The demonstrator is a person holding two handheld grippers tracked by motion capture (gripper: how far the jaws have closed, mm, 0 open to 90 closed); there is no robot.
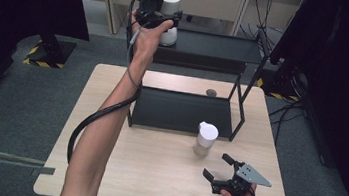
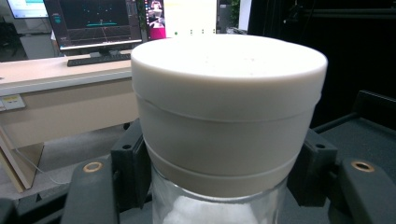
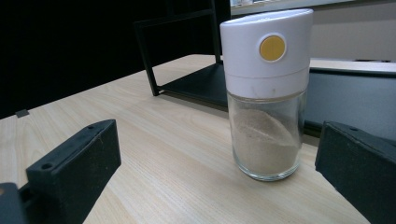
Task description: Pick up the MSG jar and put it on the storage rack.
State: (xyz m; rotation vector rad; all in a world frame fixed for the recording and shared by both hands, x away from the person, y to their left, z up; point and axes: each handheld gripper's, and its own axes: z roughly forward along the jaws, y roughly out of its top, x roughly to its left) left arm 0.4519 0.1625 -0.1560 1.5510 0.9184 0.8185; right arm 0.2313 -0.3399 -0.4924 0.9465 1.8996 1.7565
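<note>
Clamped in the left gripper point(image 1: 158, 16): a white-capped glass jar of white powder point(image 2: 224, 126), jaws pressed on both sides below the cap, at the left end of the black metal rack's upper shelf point(image 1: 219, 45), toward 12 o'clock of the light wooden table point(image 1: 118, 171). Seemingly at the point of set-down; release not yet done. Left to do: a second white-capped glass shaker of beige powder point(image 3: 266, 93), upright on the table just in front of the lower shelf point(image 1: 181, 111). Right gripper point(image 1: 222, 168) at 5 o'clock, jaws spread wide, empty, aimed at the shaker. No brand or writing legible; just a plain yellow dot on the cap.
</note>
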